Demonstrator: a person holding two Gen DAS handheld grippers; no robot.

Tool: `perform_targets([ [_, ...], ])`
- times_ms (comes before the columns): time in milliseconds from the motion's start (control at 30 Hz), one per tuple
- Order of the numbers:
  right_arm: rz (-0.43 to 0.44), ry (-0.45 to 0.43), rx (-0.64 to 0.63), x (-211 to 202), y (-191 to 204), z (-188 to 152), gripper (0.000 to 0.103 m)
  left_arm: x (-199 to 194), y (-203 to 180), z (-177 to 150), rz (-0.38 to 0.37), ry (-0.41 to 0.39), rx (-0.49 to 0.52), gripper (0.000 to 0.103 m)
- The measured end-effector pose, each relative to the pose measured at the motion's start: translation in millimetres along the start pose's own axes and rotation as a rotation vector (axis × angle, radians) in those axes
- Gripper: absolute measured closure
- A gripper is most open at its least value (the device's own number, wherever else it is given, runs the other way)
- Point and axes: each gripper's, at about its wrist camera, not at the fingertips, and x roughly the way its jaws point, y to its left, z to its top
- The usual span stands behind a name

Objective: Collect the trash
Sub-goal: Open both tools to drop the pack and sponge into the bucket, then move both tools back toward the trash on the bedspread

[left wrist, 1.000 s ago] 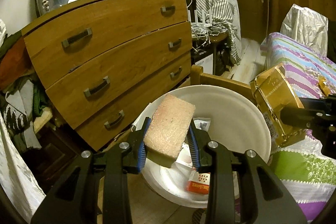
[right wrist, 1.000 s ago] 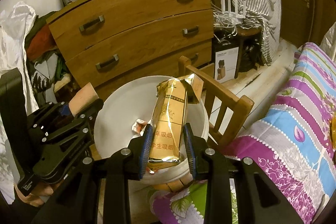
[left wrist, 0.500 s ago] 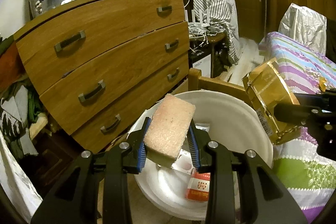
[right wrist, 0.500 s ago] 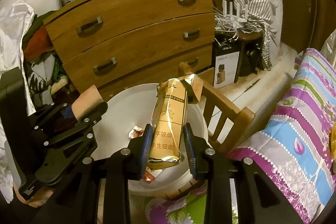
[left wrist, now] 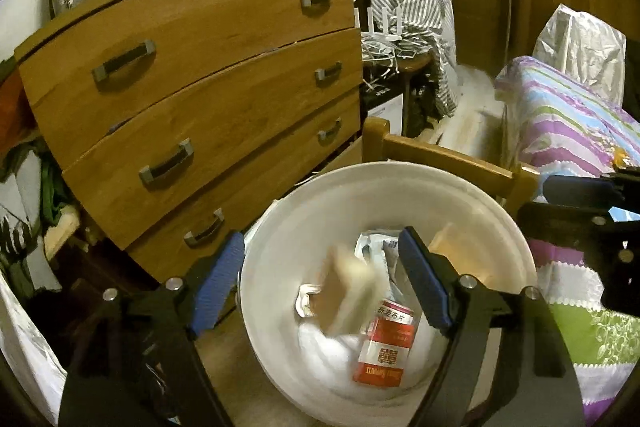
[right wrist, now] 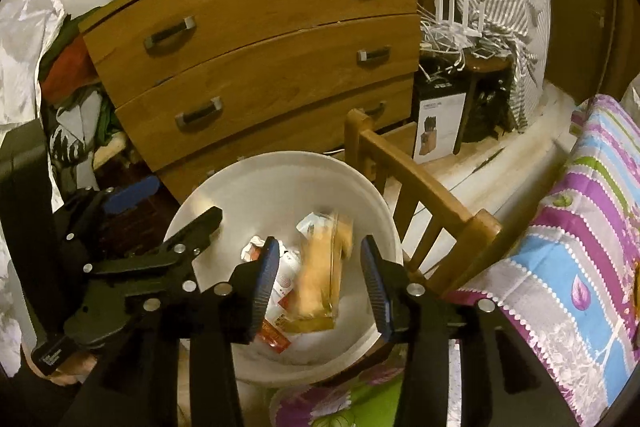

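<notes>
A white round bin stands on a wooden chair and holds trash. My left gripper is open above it; a pink sponge shows blurred below the jaws, falling into the bin. My right gripper is open over the same bin; the gold packet shows blurred between and below its jaws, inside the bin. A red and white box and crumpled wrappers lie in the bin. The left gripper also shows in the right wrist view.
A wooden chest of drawers stands behind the bin. The chair back rises on the bin's right. A striped bedspread lies to the right. Clothes pile at the left. A silver bag sits on the bed.
Both grippers have opened. The sponge dropped from the left gripper and the gold packet from the right, both falling into the bin.
</notes>
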Motion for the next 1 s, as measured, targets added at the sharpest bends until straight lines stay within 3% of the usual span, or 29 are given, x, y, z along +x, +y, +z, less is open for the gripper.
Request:
perform_targets([
  [467,-0.048,-0.032,0.005,-8,-5,-16,0.059,5,10,-10,0.005,0.025,-0.042,0.027],
  [600,-0.115,-0.124,0.000,-29,-8,-27,0.059,-7,6,-13,0.001,0.004,-0.071,0.027],
  [767,-0.240,-0.271,-0.045,-68,-9,-49,0.059,-28,-13,-16,-0.005,-0.049,-0.099,0.019],
  [1000,-0.413,-0.446,-0.023,-133,-42,-103,0.057,-64,-70,-22,-0.045,-0.134,-0.050,0.014],
])
